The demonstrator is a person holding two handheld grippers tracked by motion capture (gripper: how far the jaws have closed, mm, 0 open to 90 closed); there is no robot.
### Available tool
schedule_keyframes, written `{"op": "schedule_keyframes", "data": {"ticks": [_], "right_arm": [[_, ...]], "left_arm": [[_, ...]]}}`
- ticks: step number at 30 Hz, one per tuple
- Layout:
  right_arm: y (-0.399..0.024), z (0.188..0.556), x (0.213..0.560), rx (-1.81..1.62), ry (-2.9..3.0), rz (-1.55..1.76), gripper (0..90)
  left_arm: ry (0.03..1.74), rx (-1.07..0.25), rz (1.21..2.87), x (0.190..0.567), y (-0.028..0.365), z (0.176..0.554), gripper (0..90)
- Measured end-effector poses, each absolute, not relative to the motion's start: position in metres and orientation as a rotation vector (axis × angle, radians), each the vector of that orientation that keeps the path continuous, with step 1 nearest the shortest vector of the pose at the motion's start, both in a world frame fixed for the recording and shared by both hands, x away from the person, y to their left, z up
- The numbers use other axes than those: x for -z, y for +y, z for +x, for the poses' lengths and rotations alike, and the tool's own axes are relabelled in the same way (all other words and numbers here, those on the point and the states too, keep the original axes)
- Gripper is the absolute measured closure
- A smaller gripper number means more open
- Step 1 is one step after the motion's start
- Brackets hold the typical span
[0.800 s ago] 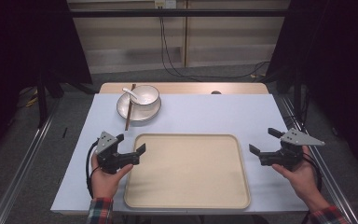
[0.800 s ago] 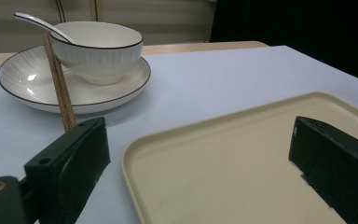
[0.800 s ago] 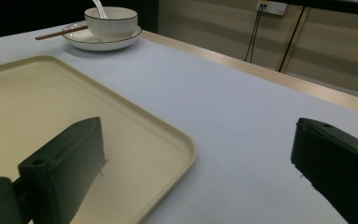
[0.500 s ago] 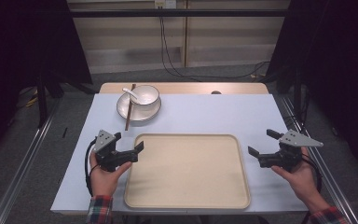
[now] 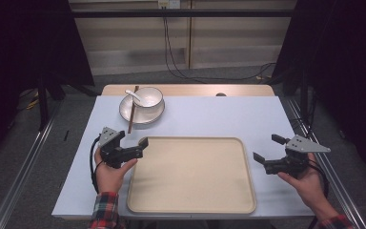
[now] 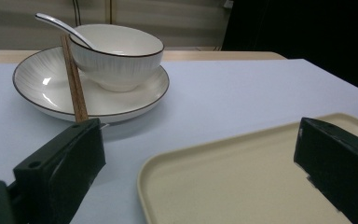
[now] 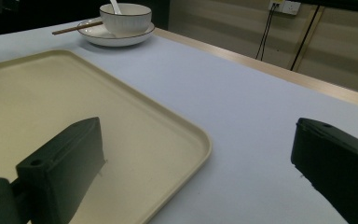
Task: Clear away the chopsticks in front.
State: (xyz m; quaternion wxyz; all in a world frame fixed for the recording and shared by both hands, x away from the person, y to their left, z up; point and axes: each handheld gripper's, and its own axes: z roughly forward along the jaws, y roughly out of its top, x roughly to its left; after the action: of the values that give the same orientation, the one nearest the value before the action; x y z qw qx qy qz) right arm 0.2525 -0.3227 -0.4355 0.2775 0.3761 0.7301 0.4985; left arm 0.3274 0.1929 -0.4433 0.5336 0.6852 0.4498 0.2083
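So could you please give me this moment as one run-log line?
left gripper: open, at tray corner | right gripper: open, beside tray | bowl, spoon, chopsticks on plate

left gripper [image 5: 134, 147]: shifted a little toward 3 o'clock in the high view; its far jaw now stands at the tray's [image 5: 190, 206] 10 o'clock corner; jaws wide, nothing between them.
right gripper [image 5: 268, 153]: drifted slightly toward 7 o'clock, nearer the tray's 3 o'clock rim; jaws apart.

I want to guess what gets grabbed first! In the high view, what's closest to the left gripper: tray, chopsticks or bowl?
From the left gripper:
1. Tray, right beside it.
2. Chopsticks, just beyond, on the plate's left.
3. Bowl, farthest, atop the plate.
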Motion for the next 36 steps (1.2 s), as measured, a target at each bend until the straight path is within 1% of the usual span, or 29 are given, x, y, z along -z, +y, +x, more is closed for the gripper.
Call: {"op": "schedule_keyframes", "data": {"ticks": [5, 10, 18, 26, 33, 36], "right_arm": [[-0.325, 0.249, 0.436, -1.372, 1.942, 1.032, 2.0], [-0.323, 0.247, 0.435, -1.355, 1.956, 1.03, 2.0], [-0.317, 0.246, 0.434, -1.378, 1.967, 1.013, 2.1], [-0.313, 0.246, 0.437, -1.366, 2.0, 0.983, 2.0], [-0.316, 0.247, 0.437, -1.358, 1.99, 1.005, 1.9], [-0.316, 0.245, 0.436, -1.354, 1.985, 1.003, 2.0]], "left_arm": [[1.1, -0.515, 1.613, 0.44, 0.195, 0.339, 2.6], [1.116, -0.543, 1.63, 0.434, 0.198, 0.35, 4.1], [1.197, -0.573, 1.674, 0.43, 0.211, 0.378, 6.0], [1.277, -0.622, 1.706, 0.431, 0.221, 0.413, 12.6], [1.33, -0.62, 1.701, 0.431, 0.221, 0.433, 19.9], [1.342, -0.626, 1.715, 0.434, 0.219, 0.439, 21.3]]}}
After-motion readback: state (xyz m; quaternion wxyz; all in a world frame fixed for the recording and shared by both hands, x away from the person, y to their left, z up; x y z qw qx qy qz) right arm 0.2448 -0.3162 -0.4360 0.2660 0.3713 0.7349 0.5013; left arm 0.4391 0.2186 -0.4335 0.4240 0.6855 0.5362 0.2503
